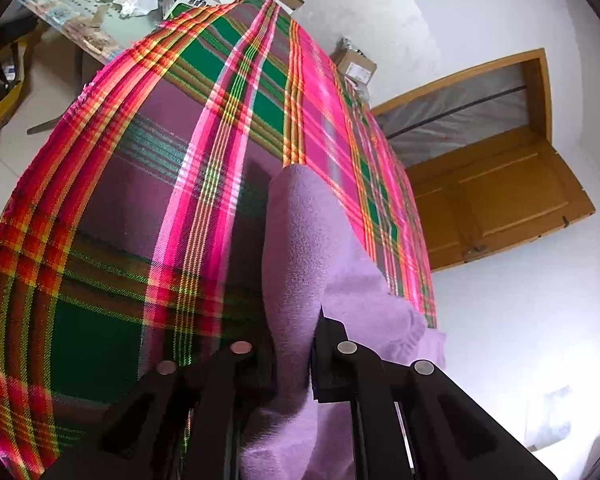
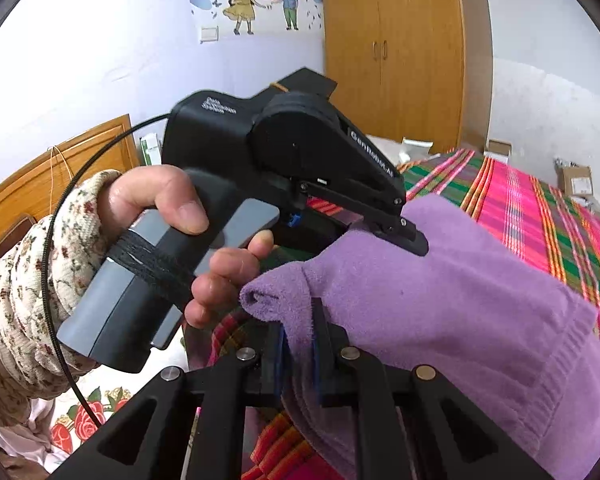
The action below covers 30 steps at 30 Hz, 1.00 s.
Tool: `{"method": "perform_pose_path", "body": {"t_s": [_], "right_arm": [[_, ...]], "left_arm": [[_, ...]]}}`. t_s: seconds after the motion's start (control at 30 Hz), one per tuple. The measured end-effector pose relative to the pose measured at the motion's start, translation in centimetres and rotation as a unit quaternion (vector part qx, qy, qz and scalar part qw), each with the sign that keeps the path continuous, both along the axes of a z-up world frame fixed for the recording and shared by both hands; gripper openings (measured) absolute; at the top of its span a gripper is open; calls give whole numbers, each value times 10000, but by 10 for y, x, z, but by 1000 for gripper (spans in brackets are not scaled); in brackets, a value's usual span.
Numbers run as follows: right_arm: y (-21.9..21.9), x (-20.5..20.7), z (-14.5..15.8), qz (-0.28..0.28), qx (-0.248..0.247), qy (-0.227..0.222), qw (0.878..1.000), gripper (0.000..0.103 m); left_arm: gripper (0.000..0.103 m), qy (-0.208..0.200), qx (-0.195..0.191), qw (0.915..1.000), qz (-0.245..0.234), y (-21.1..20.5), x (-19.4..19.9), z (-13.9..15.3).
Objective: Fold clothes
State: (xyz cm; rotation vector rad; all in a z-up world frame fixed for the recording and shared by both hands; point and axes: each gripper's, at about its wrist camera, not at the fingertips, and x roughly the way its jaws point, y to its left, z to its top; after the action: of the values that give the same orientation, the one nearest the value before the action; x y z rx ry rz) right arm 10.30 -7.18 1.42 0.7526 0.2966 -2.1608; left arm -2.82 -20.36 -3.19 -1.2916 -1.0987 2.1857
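— Jaws first: what is the left gripper (image 1: 296,364) doing?

— Its jaws are drawn in tight on a fold of the purple fleece garment (image 1: 304,248). In the left wrist view the cloth runs up between the two black fingers (image 1: 332,356) and stands away from them in a soft ridge over the bed.

— And in the right wrist view?

— On the left, a hand (image 2: 172,232) in a floral sleeve (image 2: 24,292) grips the grey handle of that left gripper (image 2: 404,236), thumb on top, fingers curled below. A black cable (image 2: 56,240) loops out behind the handle. The tip of that gripper presses into the upper part of the garment (image 2: 440,300).

— What about the right gripper (image 2: 298,356)?

— Its jaws are also closed narrow on the fleece, pinching a rolled edge near the lower middle of the view. Blue pads (image 2: 278,360) show against the cloth.

— Where does the garment lie?

— Held between the two grippers, above the plaid bedspread (image 1: 140,184), near the bed's close edge. Its ribbed hem (image 2: 572,360) hangs toward the right. I cannot tell whether any part of it touches the bedspread.

— Anything farther right?

— Pink, green and orange plaid stretches off to the bed's far end, where cardboard boxes (image 2: 576,180) sit near the wall. A wooden wardrobe (image 2: 392,52) stands behind.
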Motion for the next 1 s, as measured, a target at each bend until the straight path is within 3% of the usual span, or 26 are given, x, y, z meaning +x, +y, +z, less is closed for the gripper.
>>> {"method": "perform_pose_path", "body": {"t_s": [0.17, 0.27, 0.43, 0.63, 0.83, 1.0], "right_arm": [[0, -20, -3, 10, 92, -59, 9999, 13], [5, -17, 2, -6, 75, 14, 10000, 23], [33, -9, 23, -20, -178, 126, 9998, 33], [77, 7, 45, -306, -576, 98, 9978, 34], [141, 7, 43, -1375, -479, 122, 9893, 34], [212, -11, 26, -2695, -303, -173, 9624, 34]], "left_arm": [[17, -54, -77, 9999, 122, -3, 6, 1], [18, 41, -149, 9995, 276, -7, 17, 10], [18, 448, -529, 9958, 605, -7, 43, 35], [21, 957, -828, 9897, 668, 10, 70, 67], [21, 1229, -765, 9891, 264, 53, 82, 84], [21, 1137, -725, 9898, -463, 107, 79, 74]]}}
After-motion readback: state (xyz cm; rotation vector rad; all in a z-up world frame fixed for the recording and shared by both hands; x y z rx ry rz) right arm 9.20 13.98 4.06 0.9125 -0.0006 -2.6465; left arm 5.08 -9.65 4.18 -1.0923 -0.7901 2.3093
